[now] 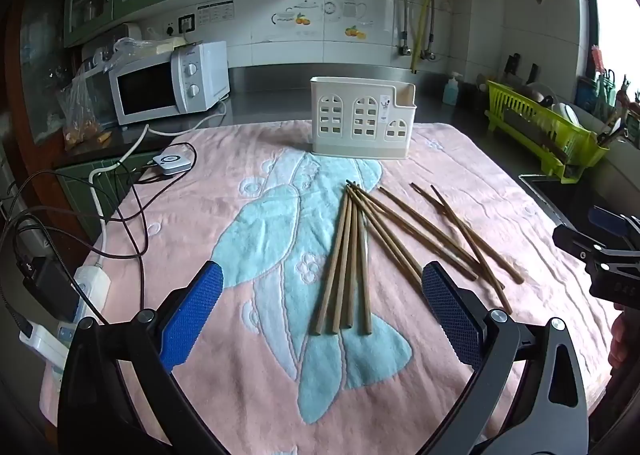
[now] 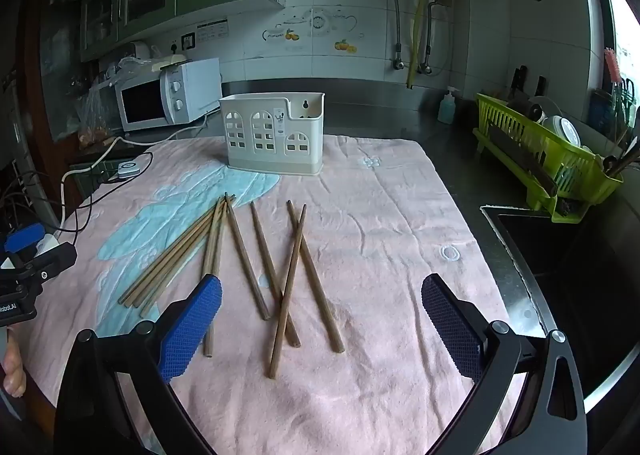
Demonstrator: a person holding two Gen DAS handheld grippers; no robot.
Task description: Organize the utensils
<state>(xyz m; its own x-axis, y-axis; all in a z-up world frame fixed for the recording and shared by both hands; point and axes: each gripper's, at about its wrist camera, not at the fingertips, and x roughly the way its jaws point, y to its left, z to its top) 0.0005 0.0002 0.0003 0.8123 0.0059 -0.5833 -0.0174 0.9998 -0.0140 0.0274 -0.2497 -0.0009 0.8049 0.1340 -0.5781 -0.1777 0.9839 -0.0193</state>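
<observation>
pink towel (image 2: 400, 215), brown wooden chopsticks (image 2: 256, 263) scattered

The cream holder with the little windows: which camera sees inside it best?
The right wrist view: the cream holder shows its open top and inner back wall. The left wrist view gives mostly its front, with little of the inside.

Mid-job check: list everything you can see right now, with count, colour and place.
chopsticks: about ten, brown wood, loose on the towel, some crossing
utensil holder: one, cream, upright at the towel's far edge, no chopsticks visible in it
towel: one, pink with pale blue pattern, covering the counter
microwave: one, white, far left
dish rack: one, lime green, right, by the sink
soap bottle: one, blue-green, back counter
power strip: one, white, left edge, with cables
left gripper: black, blue pads, open, empty
right gripper: black, blue pads, open, empty
</observation>
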